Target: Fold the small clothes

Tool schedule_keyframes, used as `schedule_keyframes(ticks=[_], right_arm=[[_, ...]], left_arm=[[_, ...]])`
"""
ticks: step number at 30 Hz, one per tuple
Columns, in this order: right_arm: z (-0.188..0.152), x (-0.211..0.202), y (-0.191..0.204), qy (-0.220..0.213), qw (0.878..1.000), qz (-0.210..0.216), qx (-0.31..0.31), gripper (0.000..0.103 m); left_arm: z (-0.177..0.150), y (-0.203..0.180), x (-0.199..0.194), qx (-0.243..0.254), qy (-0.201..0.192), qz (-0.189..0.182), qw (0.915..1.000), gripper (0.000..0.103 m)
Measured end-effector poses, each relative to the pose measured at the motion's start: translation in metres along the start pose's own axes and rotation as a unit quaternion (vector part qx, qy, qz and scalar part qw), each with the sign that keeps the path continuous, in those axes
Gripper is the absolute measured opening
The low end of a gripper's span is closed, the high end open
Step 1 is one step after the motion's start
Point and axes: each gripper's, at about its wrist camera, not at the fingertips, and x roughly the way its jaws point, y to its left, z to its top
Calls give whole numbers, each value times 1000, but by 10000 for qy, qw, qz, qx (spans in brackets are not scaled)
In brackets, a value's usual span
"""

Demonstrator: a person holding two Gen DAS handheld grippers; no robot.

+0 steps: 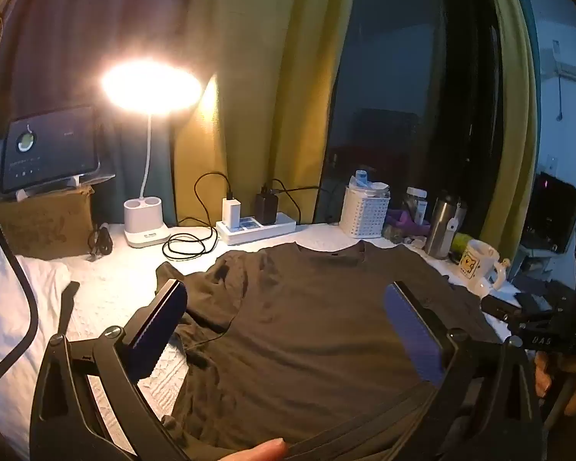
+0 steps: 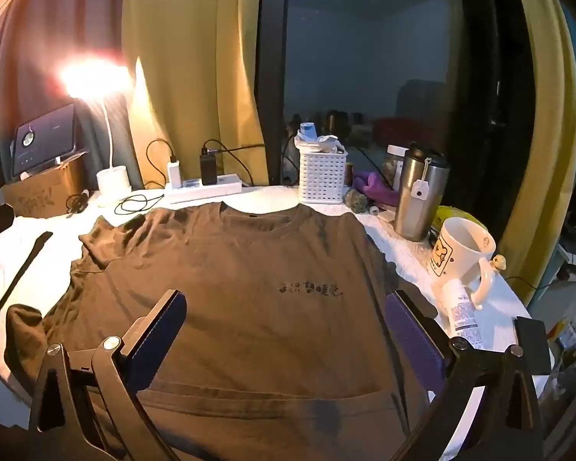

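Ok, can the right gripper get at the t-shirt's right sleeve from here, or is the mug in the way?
Probably yes. The right gripper hangs open over the t-shirt, nothing between its fingers. The mug and a small bottle stand on the white cover beside that edge, apparently clear of the cloth, so go in carefully.

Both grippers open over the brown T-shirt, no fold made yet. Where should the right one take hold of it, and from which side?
Probably the T-shirt at its right shoulder seam, coming in from the right edge. It lies flat, collar away from you, so the pads must slide under there. The mug stands close by.
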Motion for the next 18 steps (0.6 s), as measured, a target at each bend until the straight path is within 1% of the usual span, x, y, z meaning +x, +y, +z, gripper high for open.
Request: schedule_keyframes(ticks=[1,2,3,5,7,10,12,13,18], right_arm=[[1,0,0,-1,10000,-3,9,103],[1,1,-2,8,10000,49,57,103],[1,1,-2,13,10000,41,57,103],[2,3,-4,12,10000,39,56,103],[2,8,-13,17,9999,49,97,103],[2,12,-17,7,10000,26,72,103],[1,12,-13,-10,10000,-15,43,103],[4,13,-19,27,10000,-2,85,103],[7,17,-19,51,9999,2,106,103]], left_arm=[[0,1,-1,10,16,-8,10000,101],[0,-1,4,100,116,26,9999,101],[1,-5,3,207,98,85,9997,101],[3,-3,8,144,198,137,9996,101],[2,-8,15,197,243,214,9993,101],[-5,-8,15,143,164,179,9996,101],[-4,-8,16,114,173,151,9997,101],[-4,-7,17,108,188,152,9996,101],[-1,-9,19,105,204,204,9995,101]])
